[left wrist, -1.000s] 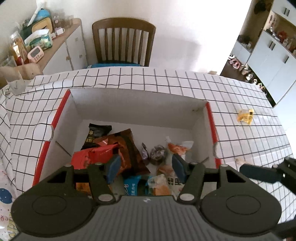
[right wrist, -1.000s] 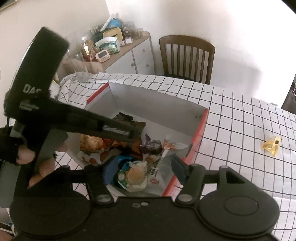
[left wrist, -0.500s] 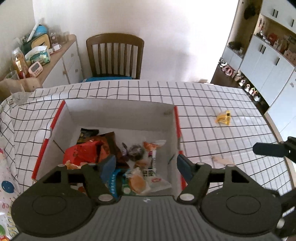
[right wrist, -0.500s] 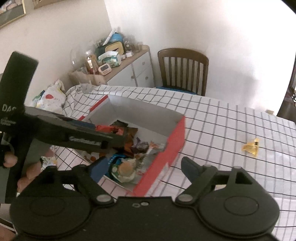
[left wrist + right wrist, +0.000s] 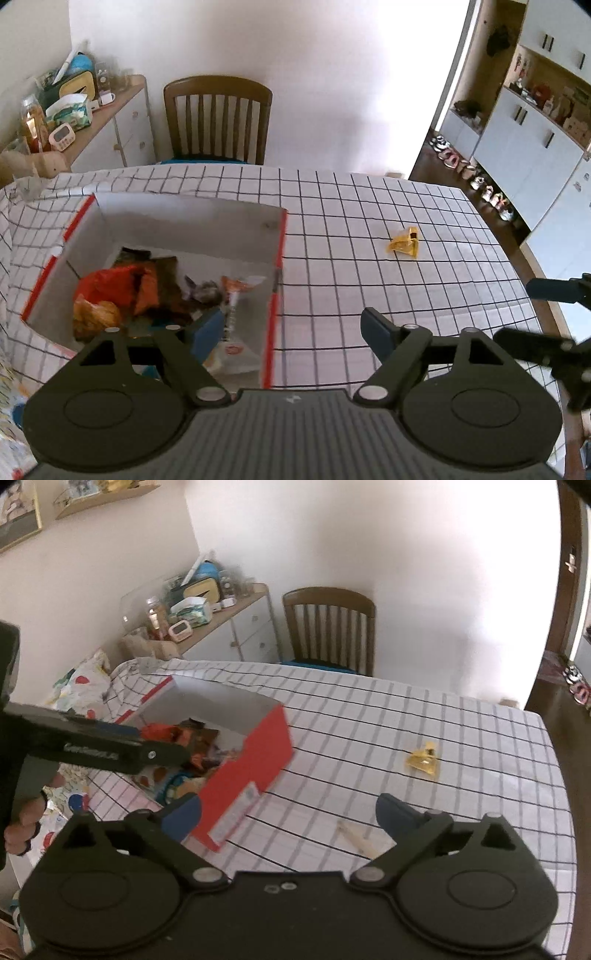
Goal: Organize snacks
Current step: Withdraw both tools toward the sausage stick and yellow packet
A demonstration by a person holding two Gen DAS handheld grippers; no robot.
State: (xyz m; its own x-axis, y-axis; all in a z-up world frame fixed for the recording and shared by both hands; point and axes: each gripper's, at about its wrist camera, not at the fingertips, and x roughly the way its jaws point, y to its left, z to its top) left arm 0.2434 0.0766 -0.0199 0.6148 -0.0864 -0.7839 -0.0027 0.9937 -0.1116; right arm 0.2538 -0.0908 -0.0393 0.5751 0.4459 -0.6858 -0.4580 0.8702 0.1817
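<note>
A white box with red outer sides (image 5: 184, 225) (image 5: 258, 746) sits on the checked tablecloth and holds several snack packets (image 5: 147, 291). A small yellow wrapped snack (image 5: 404, 243) (image 5: 423, 762) lies alone on the cloth, right of the box. A thin pale stick-shaped snack (image 5: 356, 836) lies near my right gripper. My left gripper (image 5: 291, 330) is open and empty, above the box's right wall. My right gripper (image 5: 288, 814) is open and empty, above the cloth by the box's near corner.
A wooden chair (image 5: 218, 118) stands at the table's far side. A sideboard (image 5: 107, 122) with jars and boxes is at the back left. White cupboards (image 5: 528, 140) are at the right. The table edge (image 5: 557, 775) curves at the right.
Both grippers have risen and drawn back to the right, away from the box's inside. Both have opened wider. The snacks have not moved.
</note>
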